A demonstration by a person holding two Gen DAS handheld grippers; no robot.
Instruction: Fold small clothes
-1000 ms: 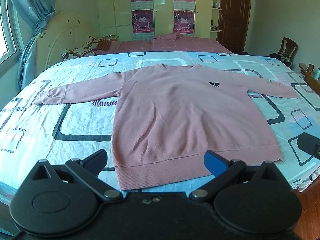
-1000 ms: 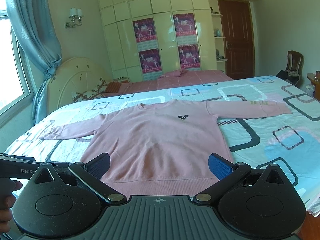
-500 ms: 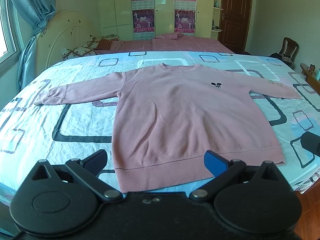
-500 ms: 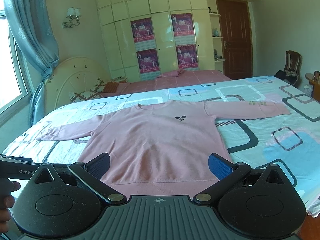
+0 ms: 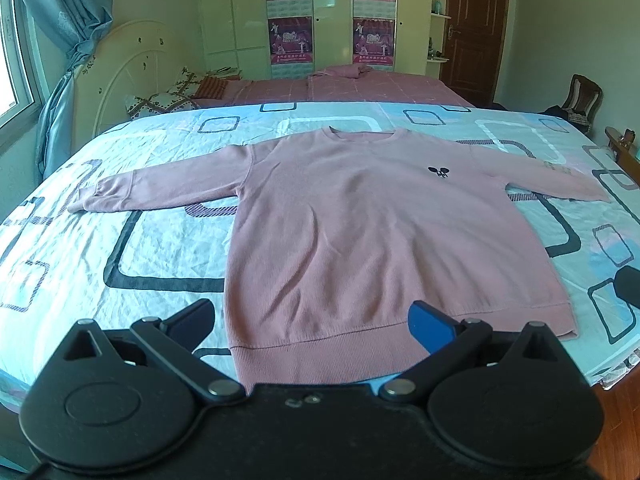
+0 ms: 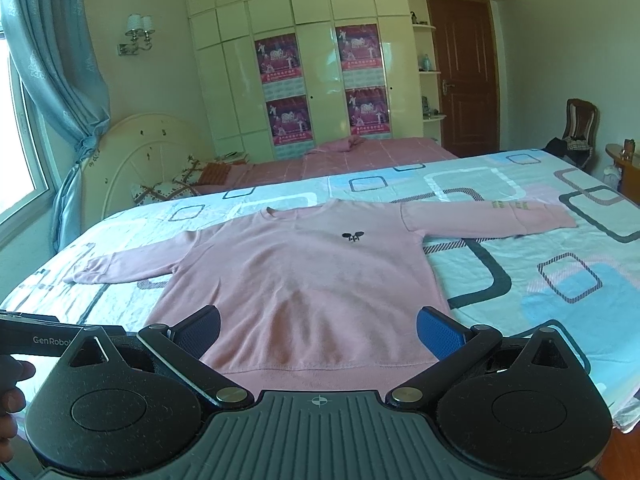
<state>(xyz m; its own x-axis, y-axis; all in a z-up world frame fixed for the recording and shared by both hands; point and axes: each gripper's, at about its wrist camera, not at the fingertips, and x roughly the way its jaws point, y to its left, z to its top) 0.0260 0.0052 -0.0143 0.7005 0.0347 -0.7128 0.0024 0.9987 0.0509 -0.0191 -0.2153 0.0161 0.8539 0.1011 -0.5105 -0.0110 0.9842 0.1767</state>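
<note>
Pale-blue bedsheet [image 5: 168, 240] with dark and white square outlines covers the bed in front of me. At the far left hang blue curtains [image 6: 60, 80]; then come a cream headboard [image 5: 132, 68], tall cream wardrobes [image 6: 312, 80] with pink posters, a brown door [image 6: 466, 76] and a chair [image 6: 580, 120] at the right. A pink sweatshirt [image 5: 360, 232] lies flat, front up, sleeves spread, hem towards me. My left gripper [image 5: 312, 320] hangs above the hem with fingers spread wide, holding nothing. My right gripper [image 6: 318, 330] hangs likewise, fingers wide apart and empty.
</note>
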